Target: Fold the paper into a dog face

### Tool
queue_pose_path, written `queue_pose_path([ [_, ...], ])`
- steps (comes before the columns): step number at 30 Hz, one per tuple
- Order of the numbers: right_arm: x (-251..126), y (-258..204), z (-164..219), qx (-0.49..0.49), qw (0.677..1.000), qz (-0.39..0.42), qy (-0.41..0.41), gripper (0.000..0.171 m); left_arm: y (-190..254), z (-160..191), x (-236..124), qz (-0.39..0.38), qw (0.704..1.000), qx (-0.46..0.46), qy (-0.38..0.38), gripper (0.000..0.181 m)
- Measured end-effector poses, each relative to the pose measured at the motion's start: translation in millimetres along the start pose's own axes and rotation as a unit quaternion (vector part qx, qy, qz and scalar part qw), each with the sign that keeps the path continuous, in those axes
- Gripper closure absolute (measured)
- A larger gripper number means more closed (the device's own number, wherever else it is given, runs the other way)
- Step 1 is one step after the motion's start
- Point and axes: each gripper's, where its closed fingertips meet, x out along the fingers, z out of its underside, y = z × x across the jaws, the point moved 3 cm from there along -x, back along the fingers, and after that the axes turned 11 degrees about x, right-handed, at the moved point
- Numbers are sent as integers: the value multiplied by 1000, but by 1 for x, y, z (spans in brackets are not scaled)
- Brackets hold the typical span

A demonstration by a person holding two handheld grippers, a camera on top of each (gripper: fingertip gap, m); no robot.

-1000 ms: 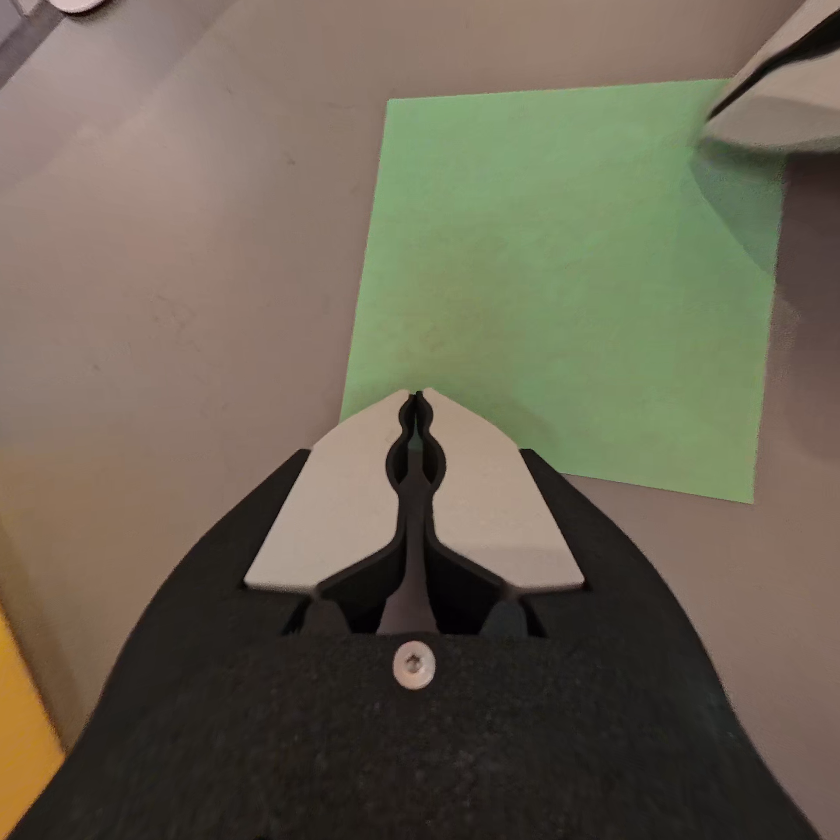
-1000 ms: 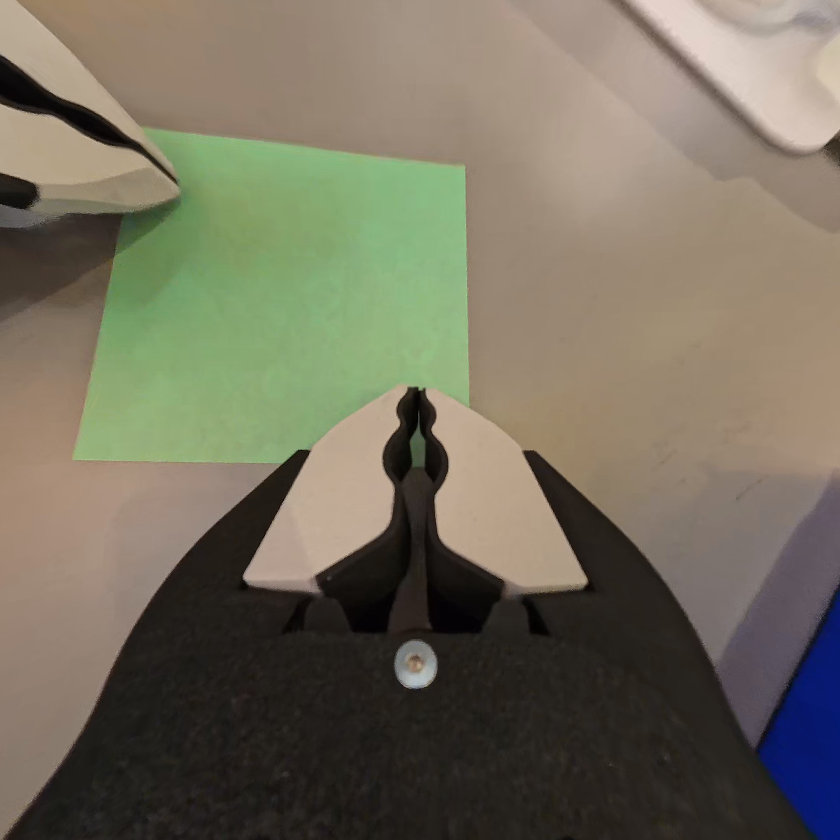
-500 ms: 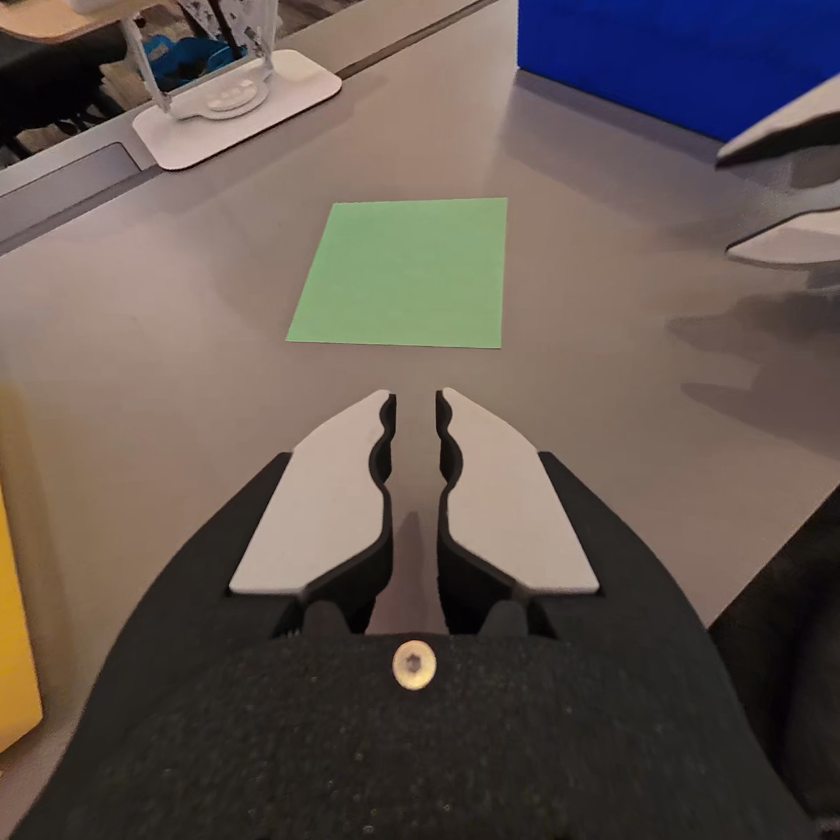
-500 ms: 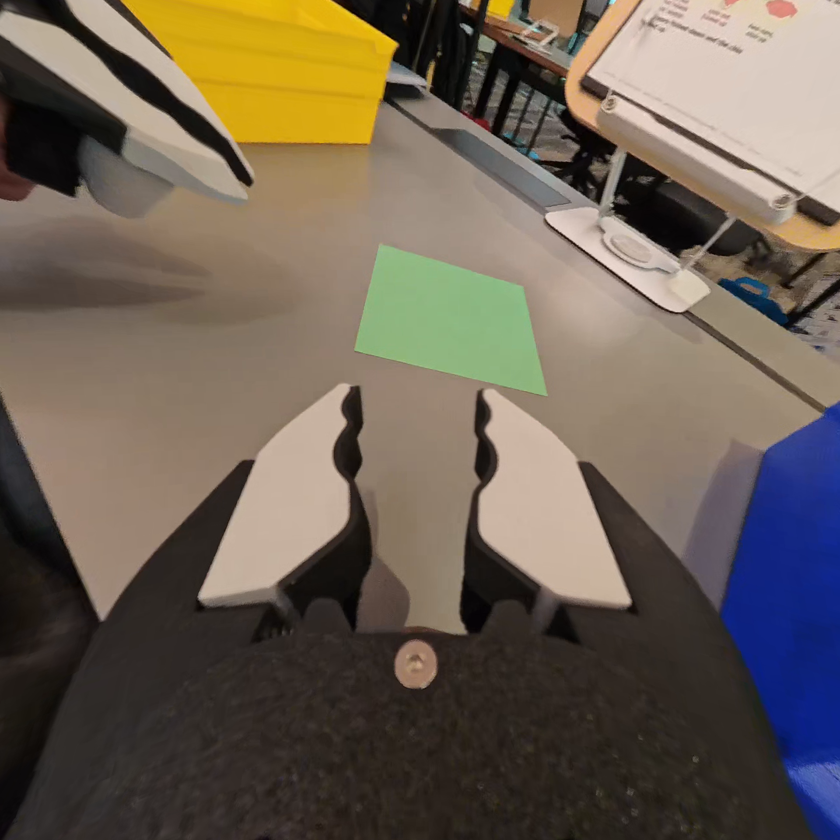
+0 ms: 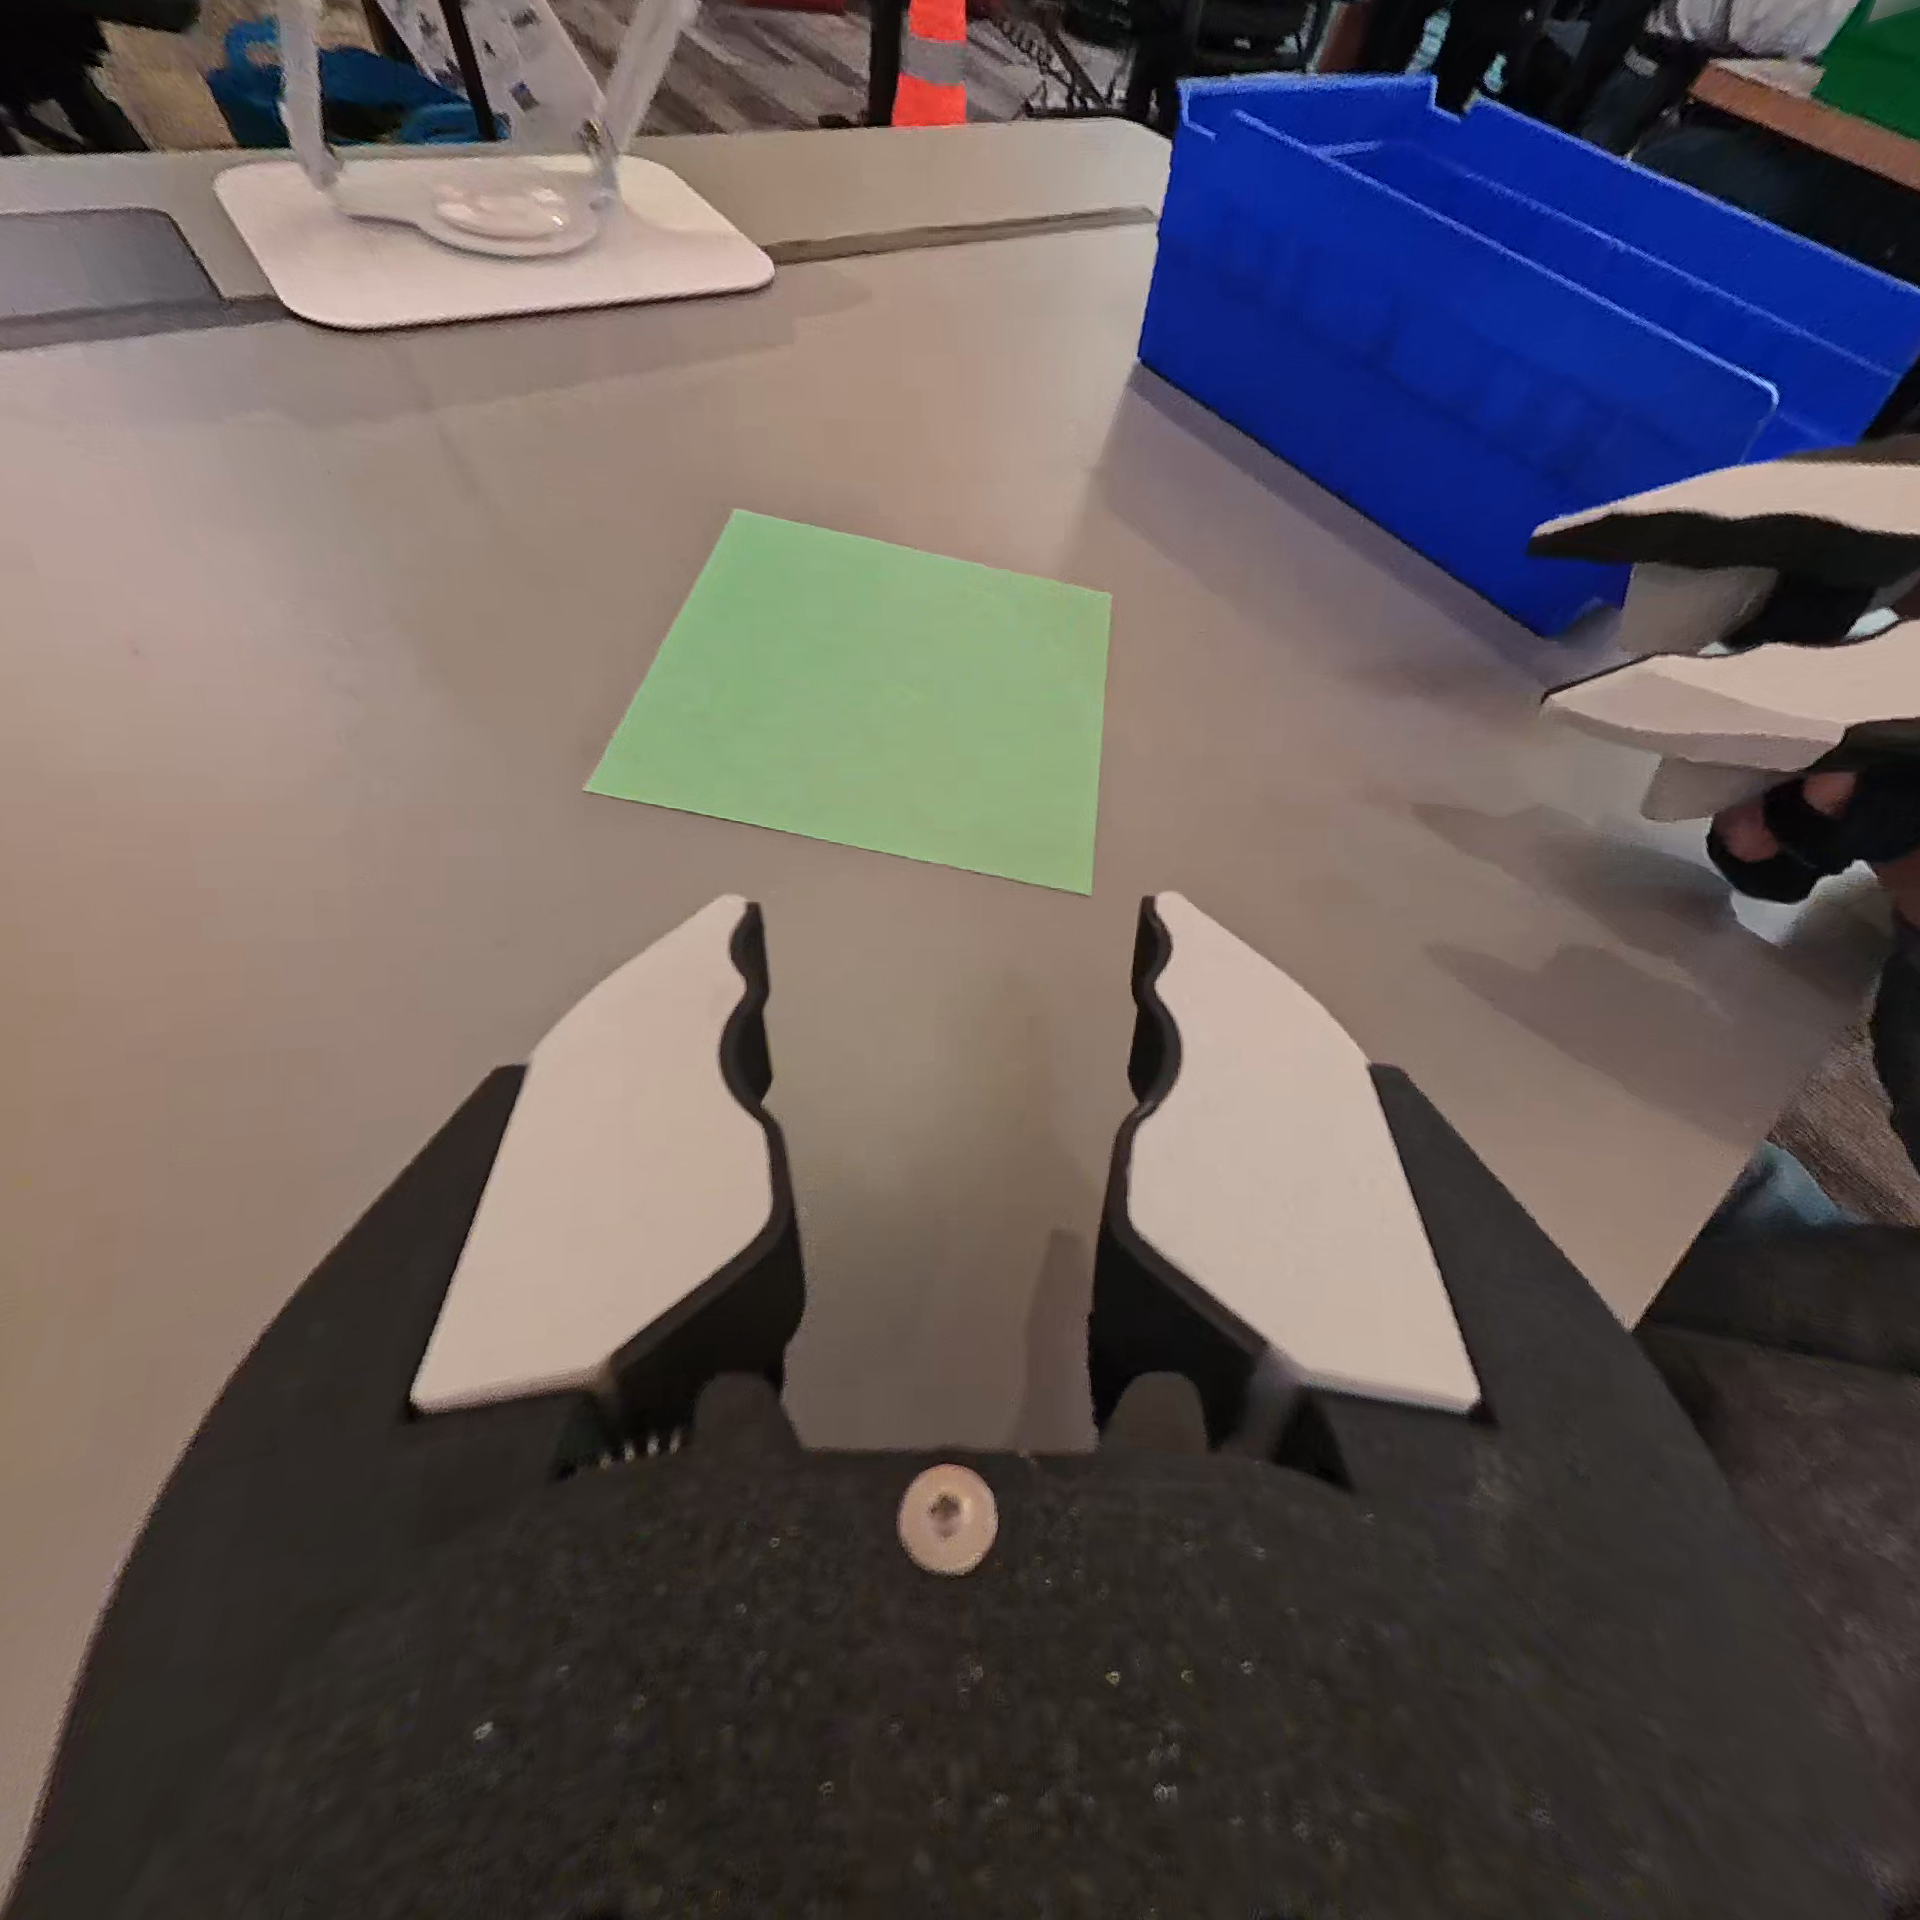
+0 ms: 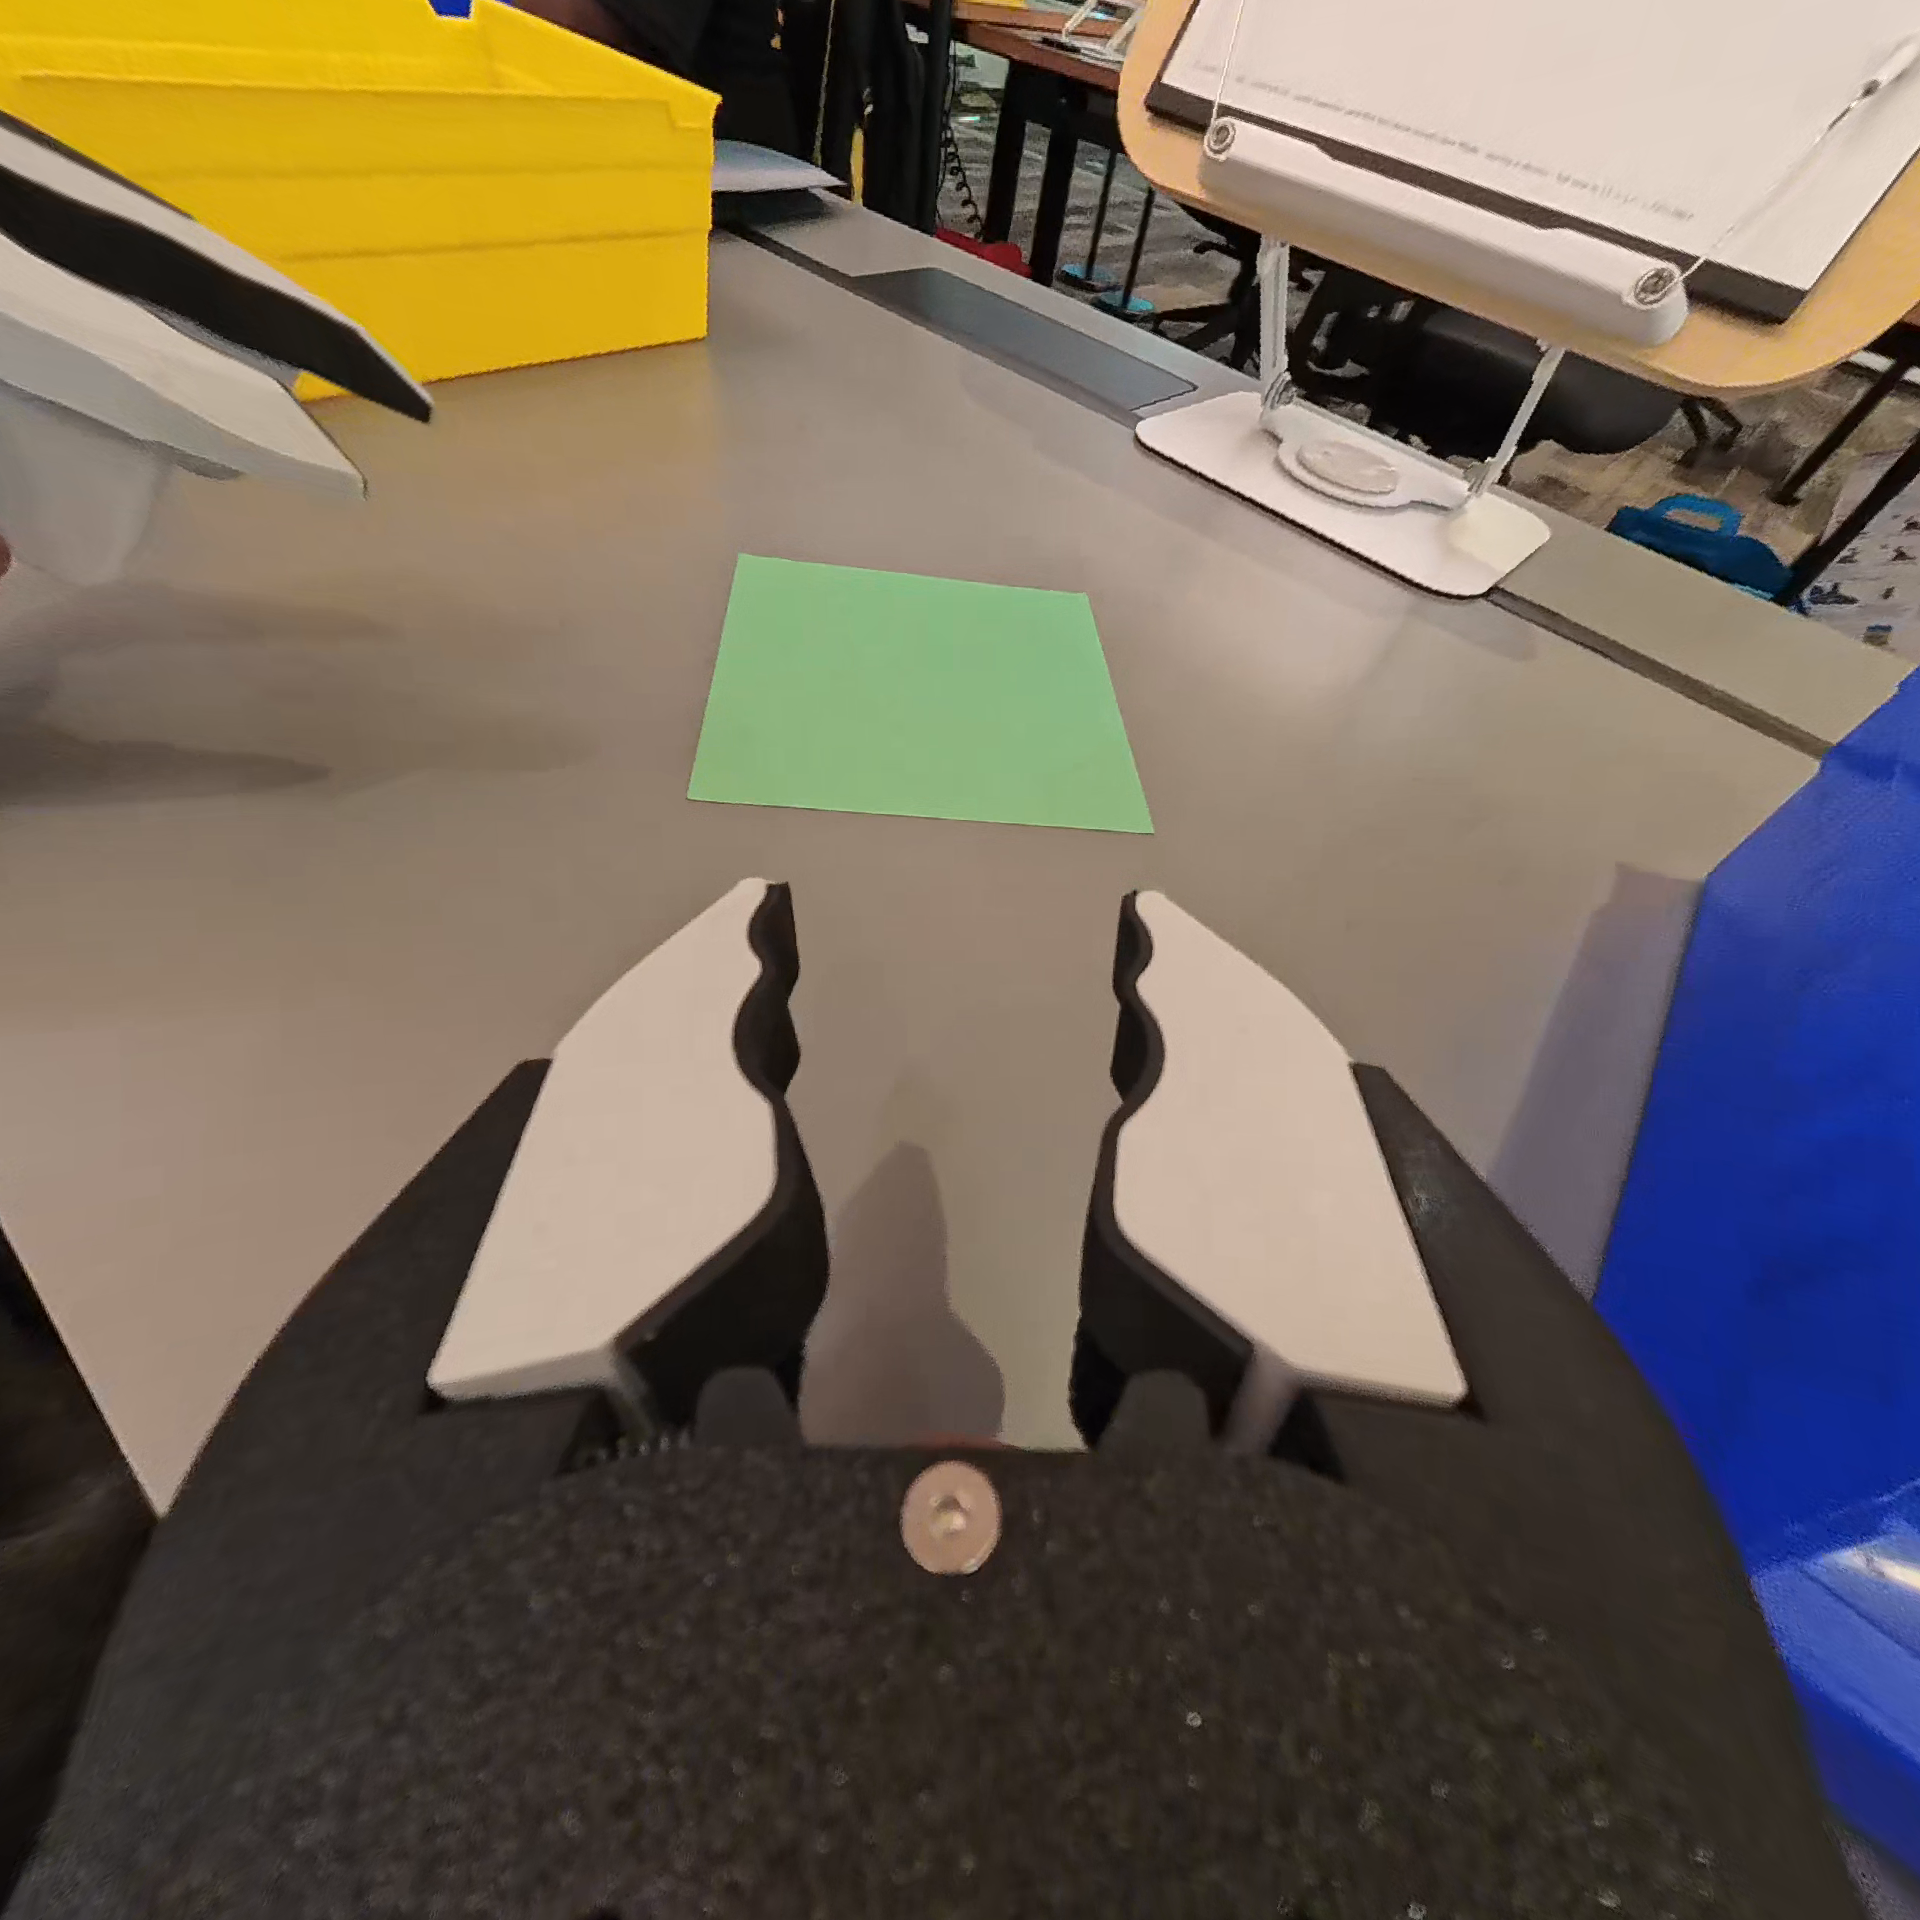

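Observation:
A square green paper (image 5: 873,707) lies flat and unfolded on the grey table (image 5: 312,644); it also shows in the right wrist view (image 6: 920,698). My left gripper (image 5: 948,914) is open and empty, held above the table just short of the paper's near edge. My right gripper (image 6: 954,902) is open and empty, also short of the paper. The right gripper shows at the right edge of the left wrist view (image 5: 1548,623), jaws apart. The left gripper shows at the upper left of the right wrist view (image 6: 395,447).
A blue bin (image 5: 1507,343) stands right of the paper and a yellow bin (image 6: 416,197) left of it. A white document stand (image 6: 1351,478) with a board of pages (image 6: 1538,135) sits behind the paper. The table's near edge (image 5: 1714,1195) is close.
Both grippers were shut at the paper's near corners, then lifted and drew back from it. Both have opened, and are wider now than half a second ago. The paper lies flat.

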Motion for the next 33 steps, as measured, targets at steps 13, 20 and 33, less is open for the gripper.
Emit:
queue_pose_path([
  [13,8,-3,5,-11,1000,-3,-20,114,-6,0,-6,-43,998,40,1,106],
  [20,10,-6,5,-22,999,-6,-23,114,-6,5,-4,-52,997,59,-17,110],
  [33,16,-18,-10,-49,994,-72,-72,134,9,0,17,56,988,137,-54,124],
])
